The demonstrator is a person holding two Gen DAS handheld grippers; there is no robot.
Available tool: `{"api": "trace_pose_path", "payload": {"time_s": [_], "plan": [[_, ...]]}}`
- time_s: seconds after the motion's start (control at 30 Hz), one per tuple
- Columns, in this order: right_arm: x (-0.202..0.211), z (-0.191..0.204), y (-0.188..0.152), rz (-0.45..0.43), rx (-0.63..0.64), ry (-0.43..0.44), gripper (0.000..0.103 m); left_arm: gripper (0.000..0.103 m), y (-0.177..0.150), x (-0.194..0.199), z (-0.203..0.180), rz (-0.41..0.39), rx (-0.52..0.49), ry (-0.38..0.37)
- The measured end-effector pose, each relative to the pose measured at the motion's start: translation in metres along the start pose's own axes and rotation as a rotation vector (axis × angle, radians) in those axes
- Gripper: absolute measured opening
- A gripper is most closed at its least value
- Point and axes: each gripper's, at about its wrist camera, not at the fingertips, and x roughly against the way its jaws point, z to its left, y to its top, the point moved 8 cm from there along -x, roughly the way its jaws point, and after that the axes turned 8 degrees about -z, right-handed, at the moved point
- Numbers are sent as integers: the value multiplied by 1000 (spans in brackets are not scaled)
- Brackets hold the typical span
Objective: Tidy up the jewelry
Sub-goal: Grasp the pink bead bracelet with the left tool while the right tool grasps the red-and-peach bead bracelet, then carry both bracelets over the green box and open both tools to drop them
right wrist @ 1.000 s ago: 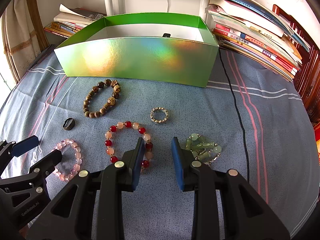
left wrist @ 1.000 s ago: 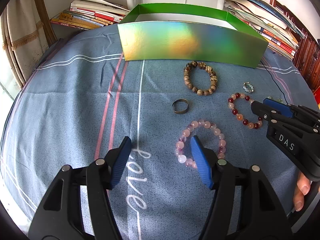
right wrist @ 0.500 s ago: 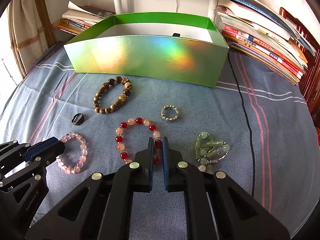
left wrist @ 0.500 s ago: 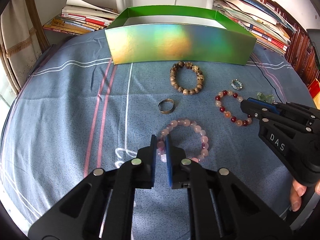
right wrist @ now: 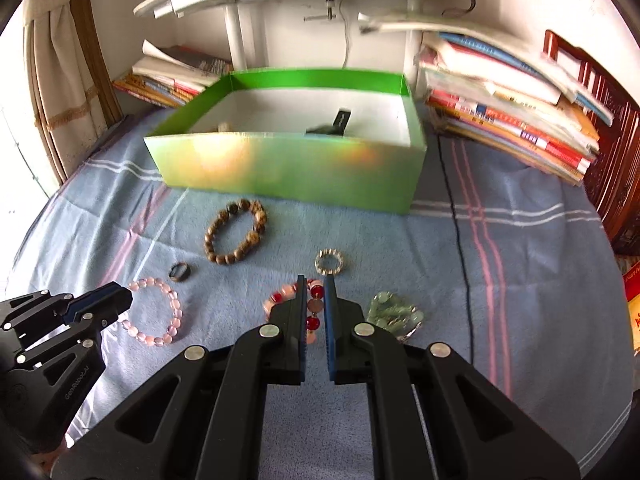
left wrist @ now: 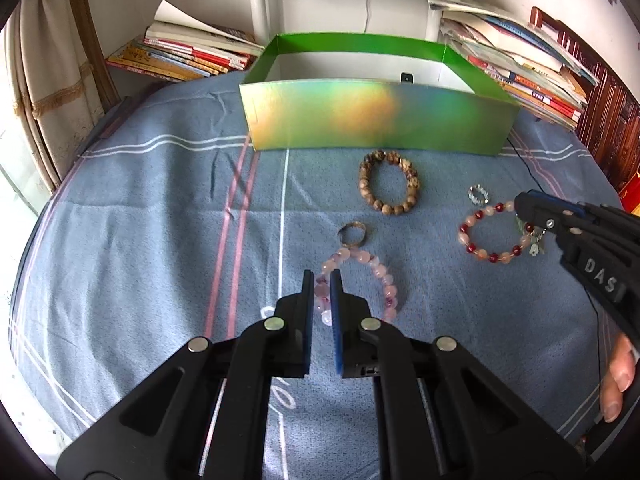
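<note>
Tongs: left gripper (left wrist: 322, 280) clamped on pink bracelet (left wrist: 360, 286), right gripper (right wrist: 313, 290) clamped on red bracelet (right wrist: 296, 306), both nearside of green box (right wrist: 288, 172); lift clear of cloth, carry over front wall, then release.

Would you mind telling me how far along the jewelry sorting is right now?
Little looks done: the green box holds only a few unclear items. In hand: the left gripper is shut on the pink bracelet, the right gripper on the red bracelet. Left on the cloth: the brown bracelet, dark ring, crystal ring and green beads.
</note>
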Motion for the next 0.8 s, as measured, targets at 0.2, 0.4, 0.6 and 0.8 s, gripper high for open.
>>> {"api": "trace_pose_path", "payload": {"time_s": [0.2,0.4,0.6,0.8], "plan": [[21,-7,25,-76,-2,-8,8,8,21,10,4,-38,9,3],[27,-5,40,-96,19,-3,8,8,41,14,5,-58,0,-7],[39,-2,91,-195,56,-10,8,8,98,24,9,-142,-23,-22],[16,0,144,-264,69,-30,8,8,171,2,-2,-193,-49,-68]]}}
